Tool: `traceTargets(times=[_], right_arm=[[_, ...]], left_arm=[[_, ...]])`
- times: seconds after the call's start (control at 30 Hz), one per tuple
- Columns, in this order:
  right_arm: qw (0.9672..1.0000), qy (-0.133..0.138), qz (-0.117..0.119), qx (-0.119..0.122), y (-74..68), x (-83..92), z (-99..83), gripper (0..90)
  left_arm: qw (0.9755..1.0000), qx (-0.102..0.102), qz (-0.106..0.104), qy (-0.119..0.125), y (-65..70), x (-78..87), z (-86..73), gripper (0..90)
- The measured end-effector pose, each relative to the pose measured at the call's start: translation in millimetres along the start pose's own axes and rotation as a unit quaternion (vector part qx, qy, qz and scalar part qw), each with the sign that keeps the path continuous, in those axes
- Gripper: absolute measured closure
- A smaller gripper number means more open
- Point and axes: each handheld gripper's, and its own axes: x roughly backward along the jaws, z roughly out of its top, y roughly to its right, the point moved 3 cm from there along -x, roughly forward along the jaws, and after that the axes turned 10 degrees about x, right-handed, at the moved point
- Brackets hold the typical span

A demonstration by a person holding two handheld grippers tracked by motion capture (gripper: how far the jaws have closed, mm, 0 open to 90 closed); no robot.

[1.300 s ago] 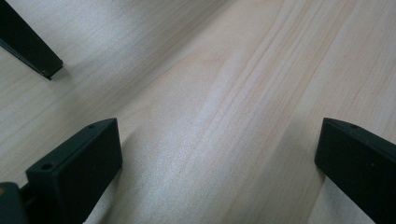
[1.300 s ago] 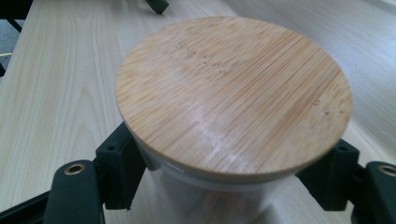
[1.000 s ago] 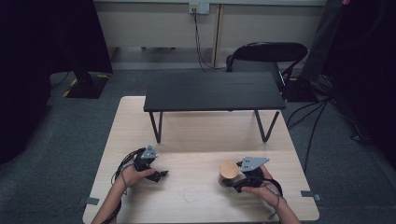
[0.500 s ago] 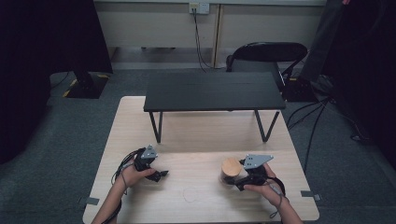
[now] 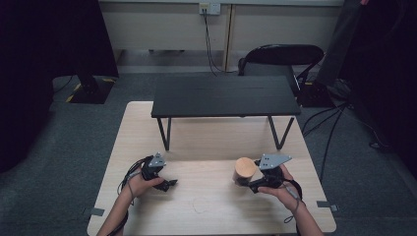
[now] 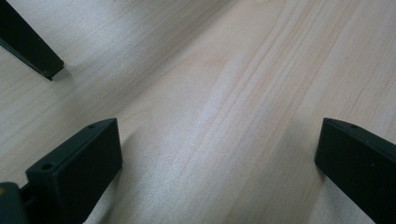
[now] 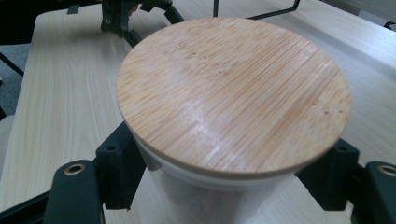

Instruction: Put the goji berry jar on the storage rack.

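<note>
Striped tan bamboo lid

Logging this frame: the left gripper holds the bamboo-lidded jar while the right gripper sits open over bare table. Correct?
The sides are swapped. The right gripper view shows the right gripper closed around the bamboo-lidded jar; the left gripper sits open over bare table.

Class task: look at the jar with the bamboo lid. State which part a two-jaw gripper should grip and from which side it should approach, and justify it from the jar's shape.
Grip the jar on its round wall just under the bamboo lid, coming in level from the side. The wide flat lid overhangs the wall, so a grasp from above would probably catch the lid alone. The right gripper already brackets the wall this way.
</note>
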Motion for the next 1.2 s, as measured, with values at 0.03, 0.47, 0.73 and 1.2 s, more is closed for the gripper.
traceTargets(times=[0.03,0.47,0.73,1.2], right_arm=[[1.0000,0.001,-0.002,-0.001,0.6,1.2,2.4,25.6],[0.9999,-0.006,-0.009,-0.006,11.7,4.5,34.2,25.6],[0.9996,0.000,-0.024,-0.016,23.0,9.2,55.0,25.6],[0.9981,0.005,-0.053,-0.032,50.2,27.2,104.7,25.7]], left_arm=[[1.0000,0.000,0.000,0.000,0.0,0.0,0.0,0.0],[1.0000,-0.001,0.000,-0.001,-0.1,0.1,0.3,0.0],[1.0000,0.000,0.000,0.000,0.0,0.0,-0.1,0.0],[1.0000,0.000,0.000,0.000,0.0,0.0,0.0,0.0]])
